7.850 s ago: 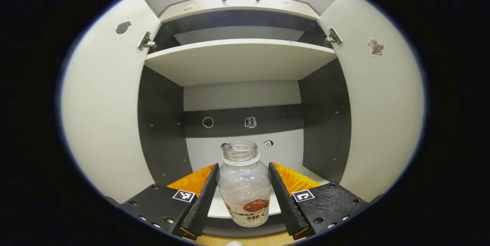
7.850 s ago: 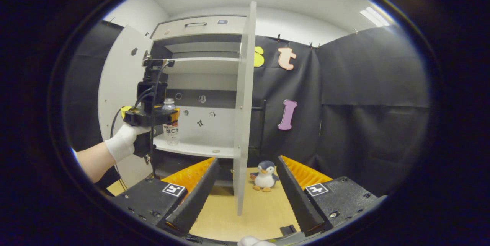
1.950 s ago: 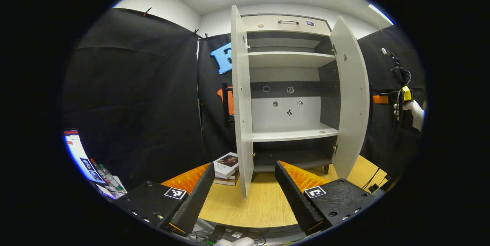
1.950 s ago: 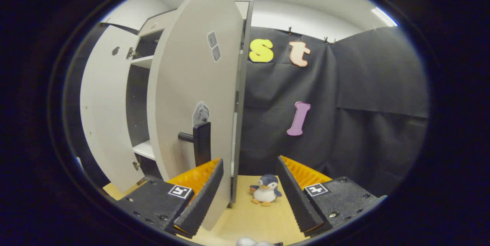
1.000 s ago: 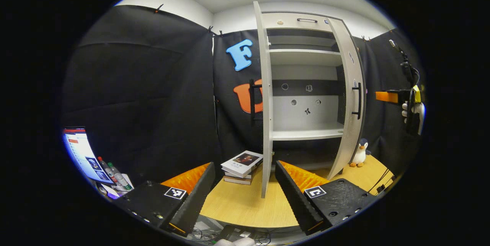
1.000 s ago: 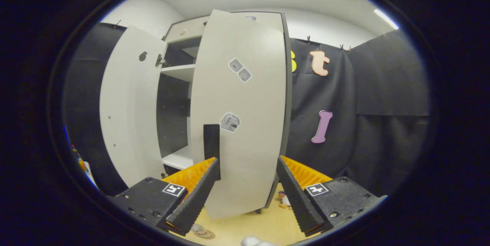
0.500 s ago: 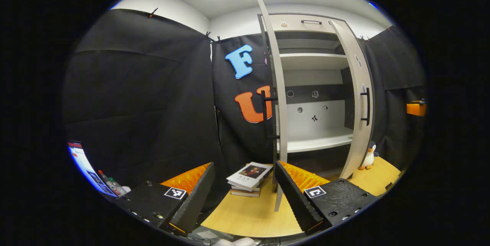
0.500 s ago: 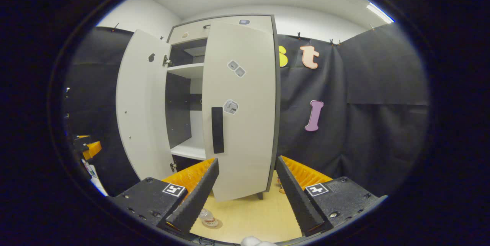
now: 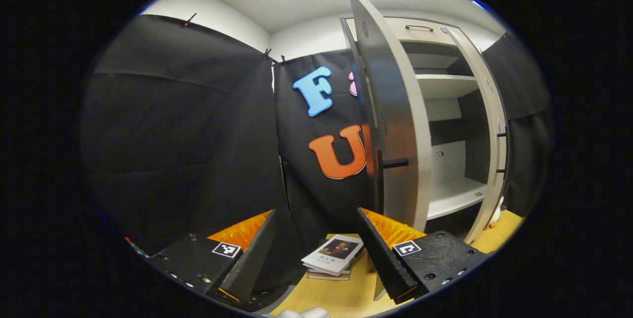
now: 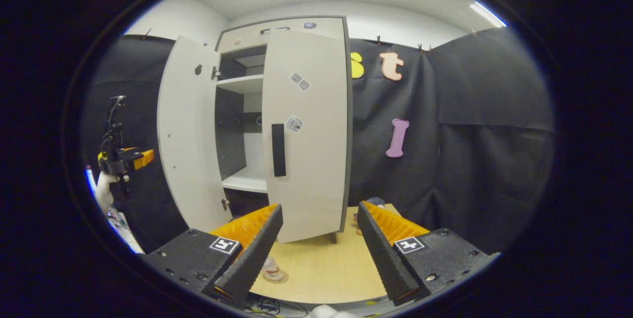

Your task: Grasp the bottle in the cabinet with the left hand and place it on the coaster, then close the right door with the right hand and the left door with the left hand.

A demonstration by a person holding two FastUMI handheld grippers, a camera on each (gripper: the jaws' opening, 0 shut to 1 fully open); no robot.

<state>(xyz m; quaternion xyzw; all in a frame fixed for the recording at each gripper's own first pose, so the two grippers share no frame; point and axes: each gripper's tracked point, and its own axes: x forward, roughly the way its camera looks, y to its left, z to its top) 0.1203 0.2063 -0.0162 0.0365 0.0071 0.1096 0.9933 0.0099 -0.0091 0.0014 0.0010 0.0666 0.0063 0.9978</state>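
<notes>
Bottle (image 10: 271, 268) sits on its coaster (image 10: 275, 276) near the desk's (image 10: 321, 268) front edge. Right door (image 10: 306, 130) shut; right claw (image 10: 316, 249) wide, empty. Left claw (image 9: 316, 253) wide behind left door (image 9: 395, 125), apparently poised to push.

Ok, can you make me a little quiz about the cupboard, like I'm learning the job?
1. True or false: the left door stands wide open.
2. Pick one. The bottle stands: A) on a shelf, B) on the table, C) in a claw.
3. Fill in: in the left gripper view, a small stack of ___ lies on the table by the cupboard.

Key: 1 true. 2 B. 3 books.
</notes>
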